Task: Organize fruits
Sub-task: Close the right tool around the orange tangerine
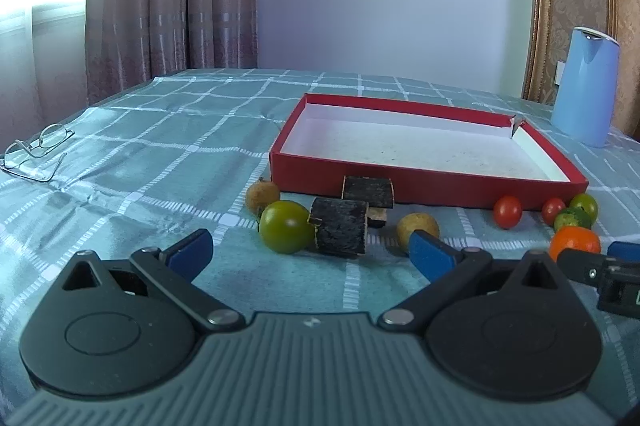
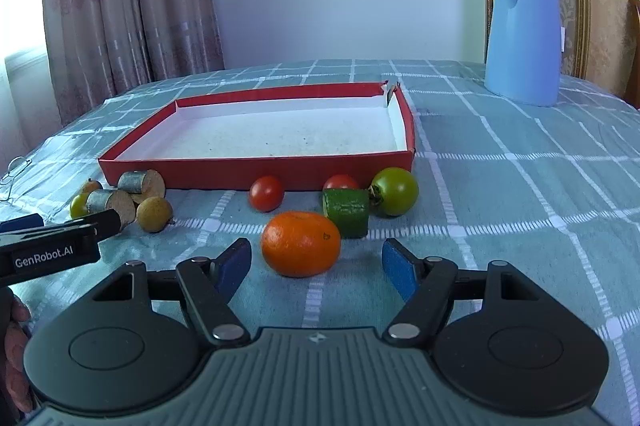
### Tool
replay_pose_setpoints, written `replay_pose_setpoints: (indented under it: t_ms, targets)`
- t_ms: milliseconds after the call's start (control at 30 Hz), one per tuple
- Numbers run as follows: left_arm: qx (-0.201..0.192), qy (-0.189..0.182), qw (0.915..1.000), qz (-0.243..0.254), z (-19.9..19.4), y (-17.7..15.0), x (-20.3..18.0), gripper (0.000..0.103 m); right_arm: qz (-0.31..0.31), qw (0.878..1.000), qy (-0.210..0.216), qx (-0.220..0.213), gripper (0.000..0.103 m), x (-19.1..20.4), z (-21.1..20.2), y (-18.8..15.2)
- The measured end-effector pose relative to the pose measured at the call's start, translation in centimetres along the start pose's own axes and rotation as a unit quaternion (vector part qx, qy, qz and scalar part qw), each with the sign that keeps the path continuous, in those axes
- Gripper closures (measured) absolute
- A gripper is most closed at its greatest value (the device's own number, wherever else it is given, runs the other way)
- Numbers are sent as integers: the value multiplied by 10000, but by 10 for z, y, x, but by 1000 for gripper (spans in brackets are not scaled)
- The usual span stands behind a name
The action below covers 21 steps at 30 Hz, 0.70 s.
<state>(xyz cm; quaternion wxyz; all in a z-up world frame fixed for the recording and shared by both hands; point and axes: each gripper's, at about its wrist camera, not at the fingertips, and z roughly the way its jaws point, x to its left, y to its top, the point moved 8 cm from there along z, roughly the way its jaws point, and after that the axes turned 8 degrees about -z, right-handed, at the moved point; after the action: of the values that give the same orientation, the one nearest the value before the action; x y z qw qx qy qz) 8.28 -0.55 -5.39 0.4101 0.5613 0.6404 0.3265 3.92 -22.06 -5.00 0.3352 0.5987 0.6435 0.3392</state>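
A mandarin orange [image 2: 301, 244] lies on the checked cloth just ahead of my right gripper [image 2: 316, 264], which is open; the blue pads stand clear of the orange on both sides. Behind the orange are a green chunk [image 2: 347, 211], a green tomato [image 2: 396, 191] and two red cherry tomatoes [image 2: 266, 193]. The red tray [image 2: 240, 171] beyond holds nothing. My left gripper [image 1: 310, 250] is open and empty, facing another green tomato [image 1: 286, 232], two dark cylinder pieces [image 1: 340, 232] and two brown longans [image 1: 418, 226].
A blue kettle [image 2: 522, 37] stands at the back right of the table. Folded glasses [image 1: 38, 149] lie at the far left. Curtains and a wall close off the back. A hand [image 2: 16, 310] shows at the left edge.
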Motion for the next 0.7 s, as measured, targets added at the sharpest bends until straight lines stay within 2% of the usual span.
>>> replay_pose_setpoints:
  t_ms: [167, 233, 400, 600, 700]
  targets:
    - [35, -67, 9999, -75, 2, 1, 2, 0, -102, 9999, -75, 42, 31, 2, 3, 4]
    - [49, -88, 9999, -88, 3, 1, 2, 0, -110, 9999, -42, 98, 44, 3, 6, 4]
    - [63, -130, 9998, -124, 3, 0, 2, 0, -58, 9997, 172, 157, 59, 6, 10, 2]
    - [81, -151, 9997, -145, 4, 0, 3, 0, -38, 9998, 186, 114, 61, 7, 8, 2]
    - [87, -165, 9997, -165, 4, 0, 4, 0, -2, 9996, 269, -46, 61, 8, -2, 7]
